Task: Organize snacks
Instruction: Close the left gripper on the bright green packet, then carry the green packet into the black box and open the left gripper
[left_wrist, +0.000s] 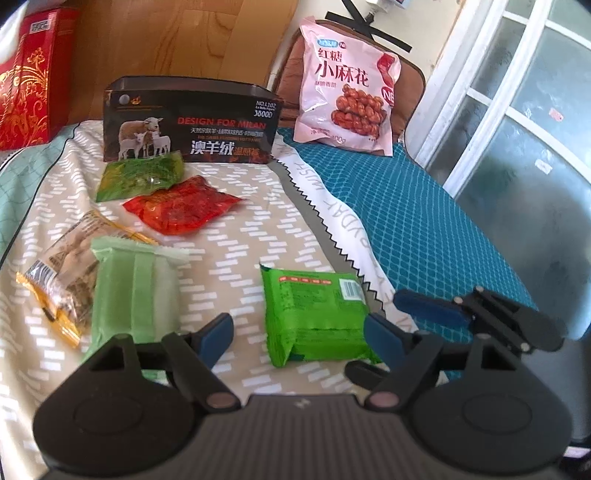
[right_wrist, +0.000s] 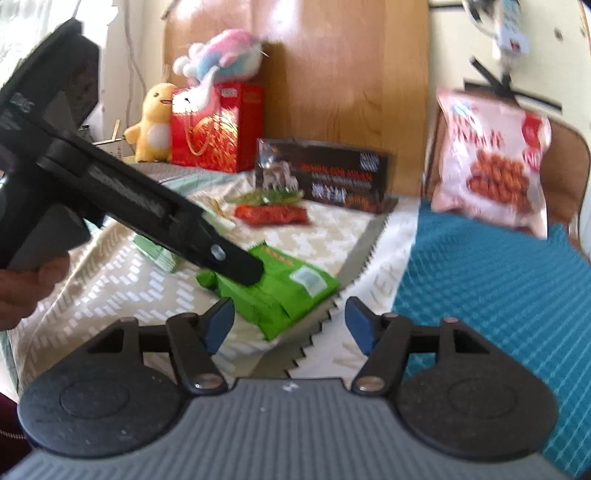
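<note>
A bright green snack pack (left_wrist: 314, 317) lies on the patterned beige cloth (left_wrist: 251, 206), between my left gripper's (left_wrist: 299, 332) open fingers; nothing is held. It also shows in the right wrist view (right_wrist: 280, 291). My right gripper (right_wrist: 290, 321) is open and empty, just short of that pack; it shows in the left wrist view (left_wrist: 476, 314) at the right. A pale green pack (left_wrist: 133, 291), a tan and yellow pack (left_wrist: 62, 277), a red pack (left_wrist: 181, 208) and a dark green pack (left_wrist: 140, 175) lie to the left. A black box (left_wrist: 192, 122) stands behind them.
A large pink snack bag (left_wrist: 347, 88) leans on a brown cushion (left_wrist: 410, 85) at the back, above a teal checked mat (left_wrist: 424, 229). A red gift bag (left_wrist: 29, 74) stands at the far left. Plush toys (right_wrist: 155, 122) sit by it. A window frame (left_wrist: 480, 92) is at the right.
</note>
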